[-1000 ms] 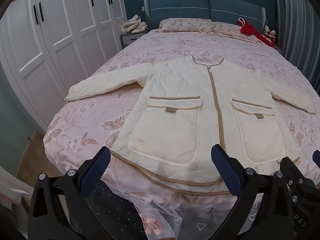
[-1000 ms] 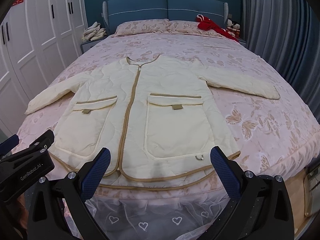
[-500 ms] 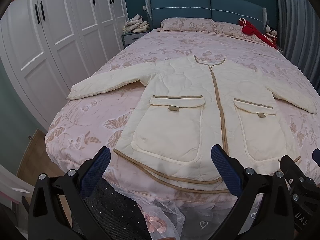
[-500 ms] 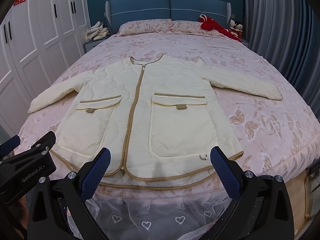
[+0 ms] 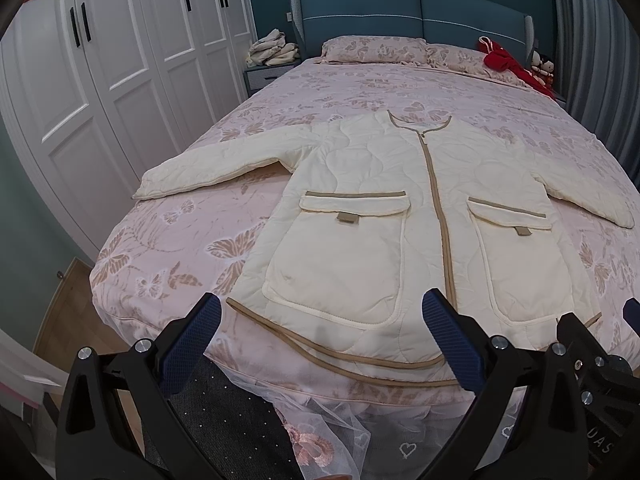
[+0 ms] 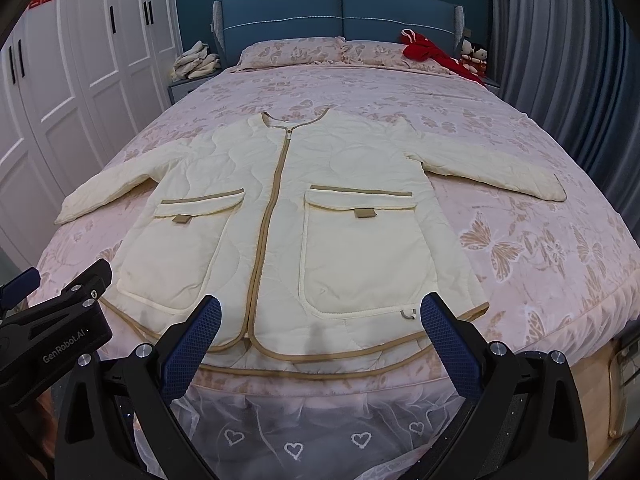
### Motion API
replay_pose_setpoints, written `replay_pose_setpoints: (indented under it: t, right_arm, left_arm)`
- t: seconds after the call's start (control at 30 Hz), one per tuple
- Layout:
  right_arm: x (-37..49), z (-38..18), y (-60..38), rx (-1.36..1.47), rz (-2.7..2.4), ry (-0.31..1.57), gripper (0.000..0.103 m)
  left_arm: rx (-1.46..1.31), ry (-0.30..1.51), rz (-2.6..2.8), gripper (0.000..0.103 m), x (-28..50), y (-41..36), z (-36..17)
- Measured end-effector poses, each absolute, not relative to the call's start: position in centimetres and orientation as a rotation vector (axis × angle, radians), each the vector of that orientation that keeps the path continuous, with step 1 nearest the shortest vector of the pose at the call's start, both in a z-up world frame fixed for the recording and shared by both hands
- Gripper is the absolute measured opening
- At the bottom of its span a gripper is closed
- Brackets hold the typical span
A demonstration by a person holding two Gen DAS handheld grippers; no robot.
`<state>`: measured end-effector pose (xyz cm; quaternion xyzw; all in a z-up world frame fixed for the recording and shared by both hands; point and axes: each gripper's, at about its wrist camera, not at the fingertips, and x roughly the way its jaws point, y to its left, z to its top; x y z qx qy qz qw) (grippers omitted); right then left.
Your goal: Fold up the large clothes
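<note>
In the left wrist view, the left gripper [image 5: 321,336] has its blue fingers [image 5: 191,344] spread wide apart. They hold nothing and hang over the near edge of the bed [image 5: 168,240]. The cream quilted jacket [image 5: 400,240] lies flat there, zipped, sleeves out.

In the right wrist view, the right gripper [image 6: 320,336] is wide apart too and empty, near the jacket's hem [image 6: 320,360].
</note>
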<state>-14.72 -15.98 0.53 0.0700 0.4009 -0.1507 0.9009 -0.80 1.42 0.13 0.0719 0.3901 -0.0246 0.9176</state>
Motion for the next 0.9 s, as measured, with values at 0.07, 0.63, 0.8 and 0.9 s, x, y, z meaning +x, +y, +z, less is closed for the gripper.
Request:
replay_pose_setpoints:
  t: [0.07,0.63,0.8,0.9]
  right_arm:
    - [-14.7,0.5,-16.0,0.147,-0.310,0.829,0.098]
    - [-12.1,0.0,-19.4,0.169,-0.344,0.844,0.098]
    - [-10.9,-0.5,-23.0,0.238,-0.365,0.851,0.098]
    - [-10.0,-1.4,-27.8,0.337,-0.419,0.857,0.098]
  left_arm:
    - [0.146,0.803,-0.050,0.098,-0.8,1.5,0.1]
    - [0.141,0.804,-0.041,0.098,2.0,1.1,-0.3]
    - [0.093,0.835,-0.046,0.098,3.3,1.2,-1.2]
    - [0.117,0.872,-0.071,0.098,4.3,0.4,-1.8]
